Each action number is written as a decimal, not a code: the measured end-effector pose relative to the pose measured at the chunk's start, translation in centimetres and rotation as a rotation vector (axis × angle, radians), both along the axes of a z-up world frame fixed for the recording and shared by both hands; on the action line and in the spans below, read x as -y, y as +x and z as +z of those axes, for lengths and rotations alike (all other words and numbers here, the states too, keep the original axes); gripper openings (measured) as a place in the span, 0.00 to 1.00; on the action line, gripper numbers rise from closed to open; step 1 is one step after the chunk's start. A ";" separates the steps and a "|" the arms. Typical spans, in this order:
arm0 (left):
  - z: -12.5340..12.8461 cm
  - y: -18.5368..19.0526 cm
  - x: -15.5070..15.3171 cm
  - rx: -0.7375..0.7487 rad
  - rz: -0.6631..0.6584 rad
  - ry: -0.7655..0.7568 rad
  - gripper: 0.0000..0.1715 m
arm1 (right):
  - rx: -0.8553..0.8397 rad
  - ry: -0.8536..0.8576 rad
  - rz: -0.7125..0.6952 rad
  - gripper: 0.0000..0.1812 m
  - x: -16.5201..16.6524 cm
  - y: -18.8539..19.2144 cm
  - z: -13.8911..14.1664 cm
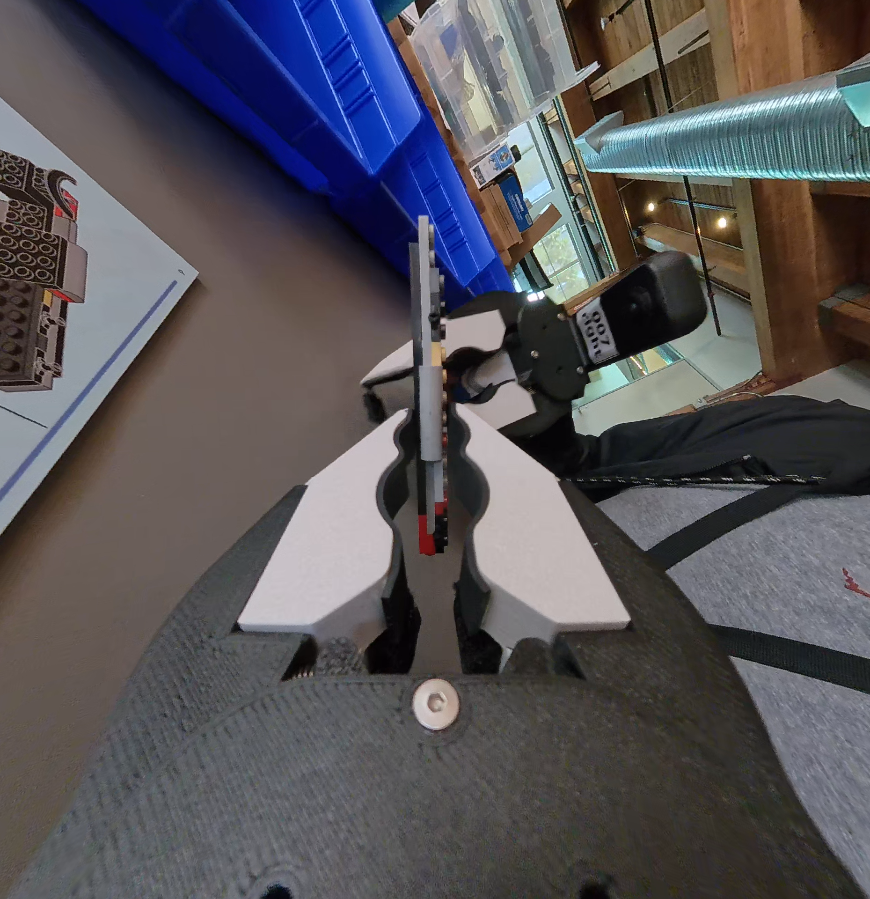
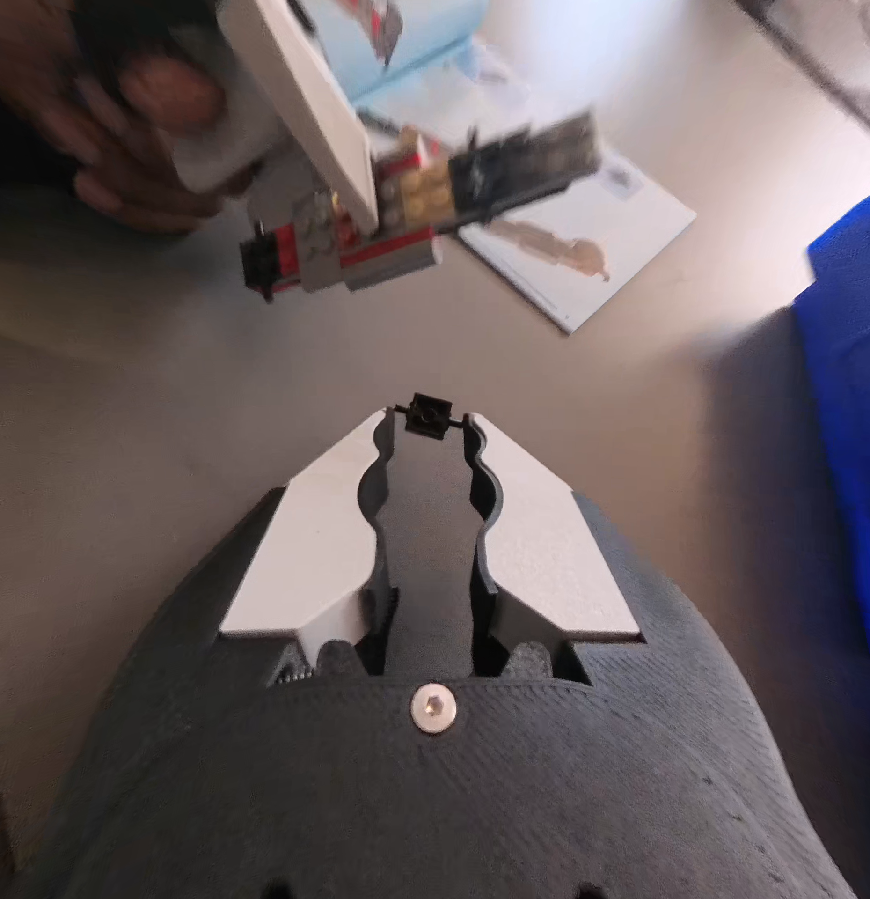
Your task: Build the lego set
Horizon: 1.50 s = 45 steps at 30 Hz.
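Partway through the build, two hand-held claws meet above a dark surface (image 1: 238,301).

Starting at the far left of the left wrist view, an open instruction booklet (image 1: 82,301) lies flat on the surface, its page showing a drawing of a dark, studded model. Further right, a row of blue bins (image 1: 335,97) lines the back edge.

At the centre, the left claw (image 1: 432,433) is closed on a long, flat lego assembly (image 1: 430,389), held on edge so that only its thin side shows: grey along most of its length, a tan piece near the middle, red and black at the near end. It is off the surface, pinched between the wavy inner faces of the fingers.

To the right of it, the right claw (image 1: 464,350) comes in close beside the assembly's studded face. Whether they touch cannot be told.

In the right wrist view, which is blurred, the same assembly (image 2: 374,224) appears at upper left, several plates already joined, with a person's hand (image 2: 131,131) behind it. Lower and to the right, the right claw (image 2: 427,417) grips a small black piece (image 2: 425,416) by thin pins at its sides.

Judging from this, a fair section is assembled, this black piece is not yet attached, and much of the pictured model seems left to do.
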<state>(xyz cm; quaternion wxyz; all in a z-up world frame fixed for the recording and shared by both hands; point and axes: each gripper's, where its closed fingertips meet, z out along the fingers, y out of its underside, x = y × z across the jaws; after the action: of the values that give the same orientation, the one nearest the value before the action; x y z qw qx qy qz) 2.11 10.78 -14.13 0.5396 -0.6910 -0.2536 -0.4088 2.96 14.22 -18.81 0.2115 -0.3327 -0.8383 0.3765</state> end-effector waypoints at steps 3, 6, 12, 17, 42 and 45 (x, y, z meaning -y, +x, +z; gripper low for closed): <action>0.1 0.0 0.1 -0.002 0.003 0.004 0.06 | -0.176 -0.085 -0.030 0.19 -0.3 -0.9 4.6; 0.0 0.0 0.1 -0.003 0.003 0.003 0.06 | -0.259 -0.154 -0.039 0.22 -0.9 -0.9 7.5; -0.1 -0.3 0.1 -0.002 0.020 -0.003 0.06 | -0.118 -0.123 -0.075 0.22 -2.5 -0.3 3.8; 0.2 -0.7 0.4 0.005 0.056 0.009 0.06 | -0.027 -0.100 -0.053 0.21 -1.3 -0.4 1.3; -0.9 2.3 3.9 0.128 0.079 -0.051 0.06 | 0.138 -0.102 0.066 0.17 0.4 -1.5 -0.5; -1.2 2.5 3.8 0.129 0.077 -0.067 0.06 | 0.143 -0.097 0.103 0.18 0.3 -1.6 -0.7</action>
<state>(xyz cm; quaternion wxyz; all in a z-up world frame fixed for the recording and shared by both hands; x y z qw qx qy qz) 4.60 7.00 -15.33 0.5140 -0.6707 -0.3275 -0.4227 1.39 13.93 -19.51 0.1151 -0.3248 -0.8482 0.4022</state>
